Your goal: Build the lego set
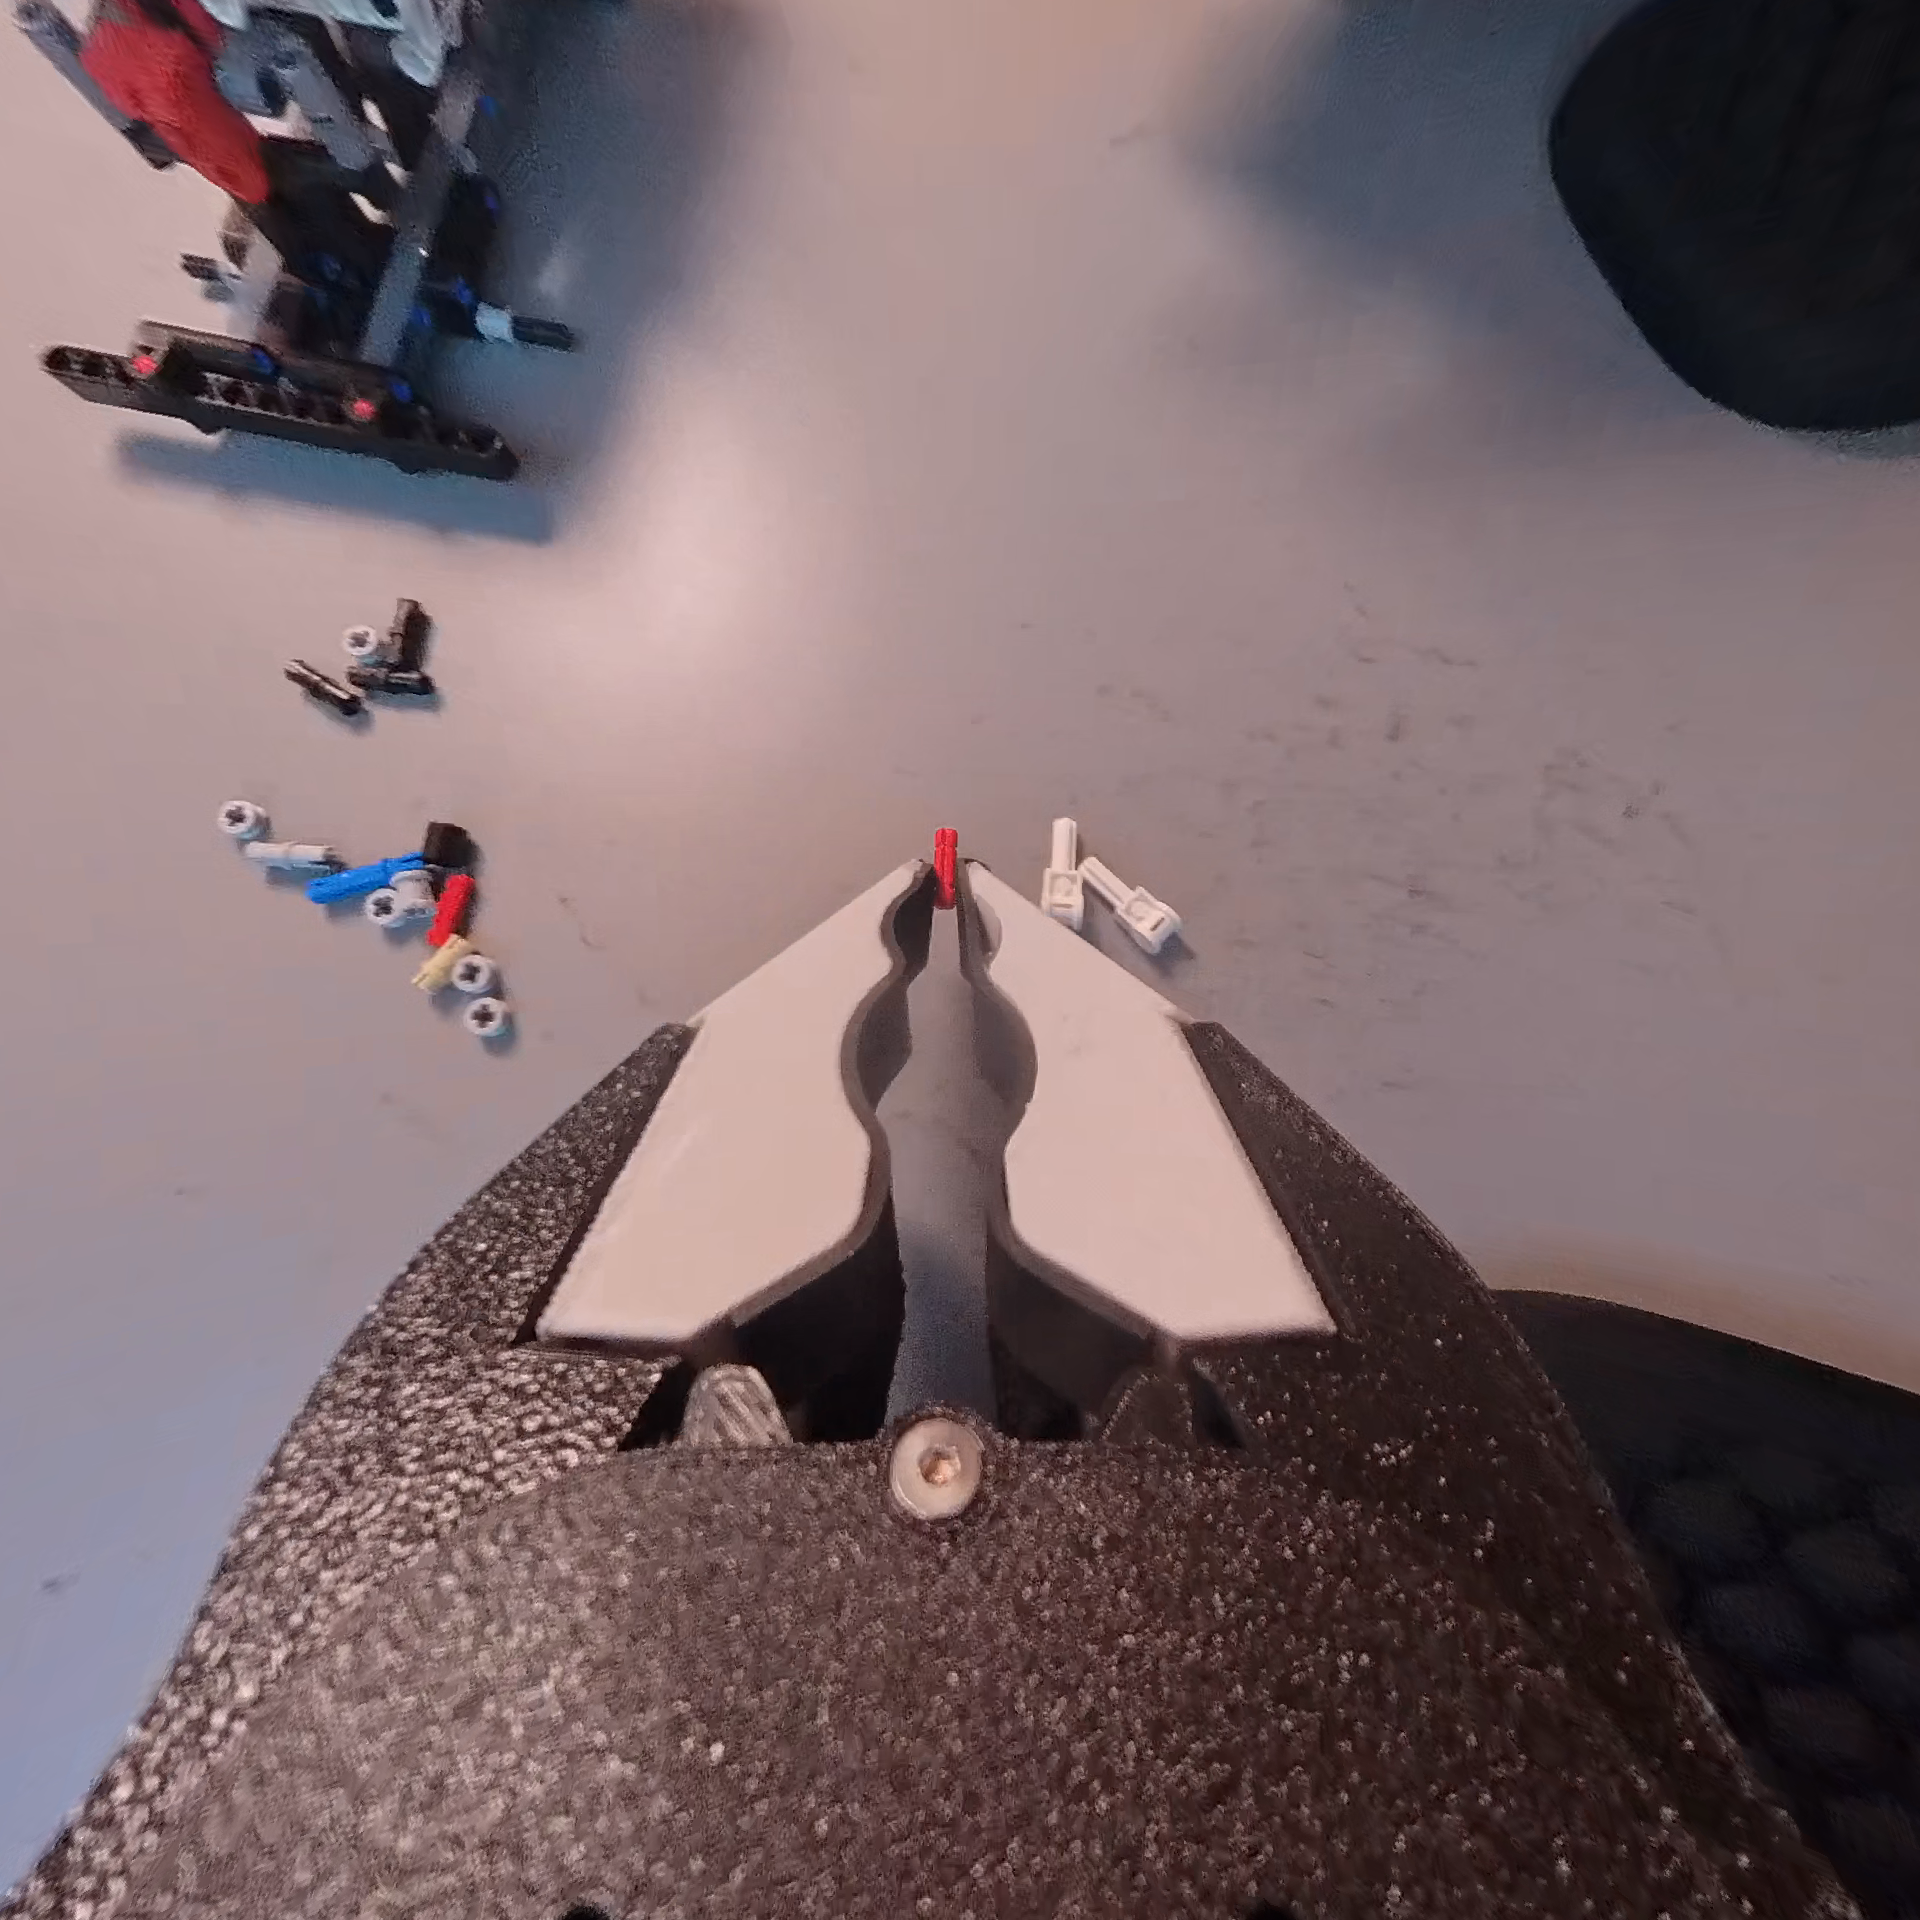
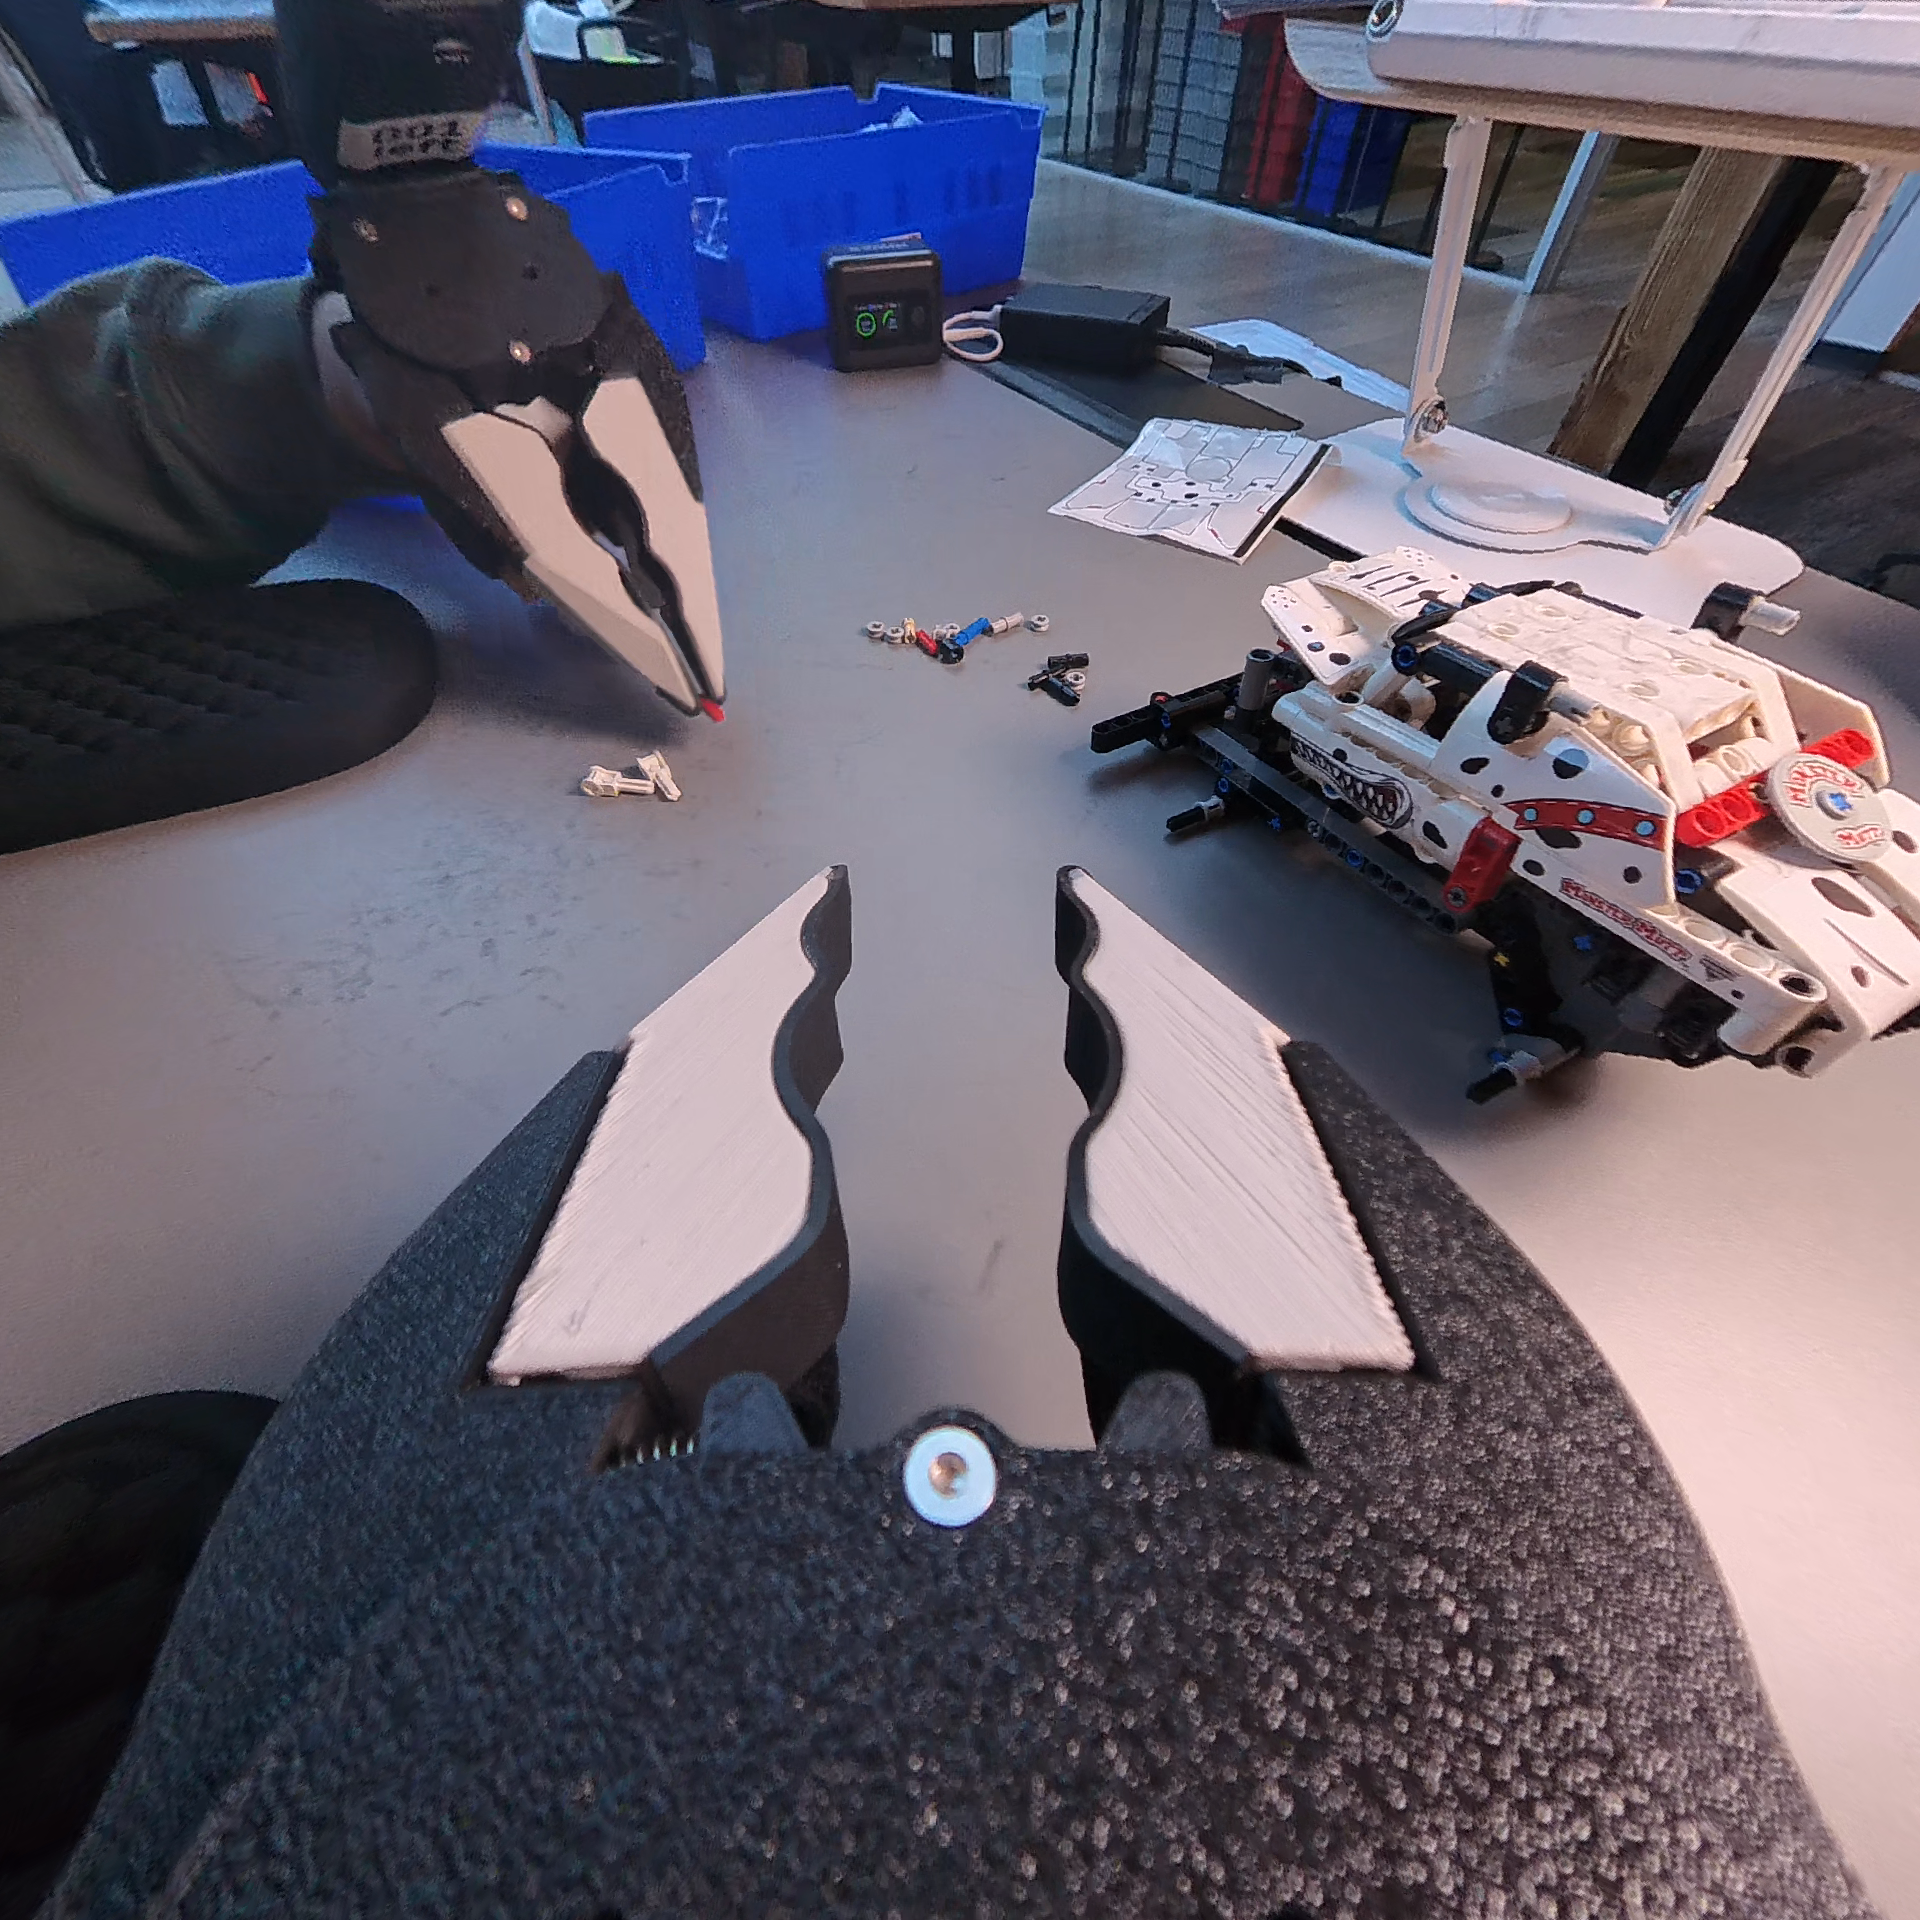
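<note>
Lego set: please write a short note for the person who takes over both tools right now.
Left tool: shut on a red pin, tip low over the table.
Right tool: open, empty, above bare table.
Truck: lies to the right, body mostly built, no wheels seen on its axles.
Two white parts lie next to the left tool's tip. Loose pins lie in a small pile farther back.
Left: fit the red pin, then the loose parts.
</note>
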Action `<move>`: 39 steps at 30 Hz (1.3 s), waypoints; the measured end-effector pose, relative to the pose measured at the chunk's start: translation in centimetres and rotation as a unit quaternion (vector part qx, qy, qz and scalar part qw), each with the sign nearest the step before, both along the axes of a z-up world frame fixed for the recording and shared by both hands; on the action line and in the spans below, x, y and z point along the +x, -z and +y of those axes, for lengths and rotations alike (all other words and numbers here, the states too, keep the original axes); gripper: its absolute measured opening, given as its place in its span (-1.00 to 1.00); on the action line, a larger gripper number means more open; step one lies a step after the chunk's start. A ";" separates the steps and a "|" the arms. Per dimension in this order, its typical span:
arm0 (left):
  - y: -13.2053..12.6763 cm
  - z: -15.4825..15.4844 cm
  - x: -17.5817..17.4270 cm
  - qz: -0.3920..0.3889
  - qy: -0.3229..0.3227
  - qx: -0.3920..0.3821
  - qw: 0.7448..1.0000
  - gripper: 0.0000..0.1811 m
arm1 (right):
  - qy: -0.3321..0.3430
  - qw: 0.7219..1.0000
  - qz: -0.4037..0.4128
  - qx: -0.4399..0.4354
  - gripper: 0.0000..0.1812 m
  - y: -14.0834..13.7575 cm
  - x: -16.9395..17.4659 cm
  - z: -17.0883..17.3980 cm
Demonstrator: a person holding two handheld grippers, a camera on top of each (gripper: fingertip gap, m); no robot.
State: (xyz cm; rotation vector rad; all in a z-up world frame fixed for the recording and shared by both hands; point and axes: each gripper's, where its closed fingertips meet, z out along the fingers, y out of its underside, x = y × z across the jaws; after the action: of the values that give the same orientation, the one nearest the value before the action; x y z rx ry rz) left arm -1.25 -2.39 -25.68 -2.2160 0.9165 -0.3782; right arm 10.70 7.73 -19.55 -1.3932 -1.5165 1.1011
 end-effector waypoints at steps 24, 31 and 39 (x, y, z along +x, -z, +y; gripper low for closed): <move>1.2 6.7 -7.5 -0.002 -0.117 0.008 0.993 -0.91 | -0.001 1.000 -0.005 0.001 -0.58 0.3 0.0 0.0; 1.3 6.3 -7.1 0.017 -0.104 0.003 0.994 -0.96 | 0.001 1.000 -0.007 0.002 -0.58 0.3 0.0 0.1; 1.3 6.6 -6.9 0.018 -0.106 -0.005 0.994 -0.97 | 0.001 1.000 -0.007 0.003 -0.58 0.3 0.0 0.0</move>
State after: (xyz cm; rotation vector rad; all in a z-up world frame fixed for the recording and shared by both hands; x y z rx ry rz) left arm -8.11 4.21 -27.02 -2.3077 0.6902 -0.2446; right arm 10.75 7.77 -19.86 -1.4006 -1.5270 1.0872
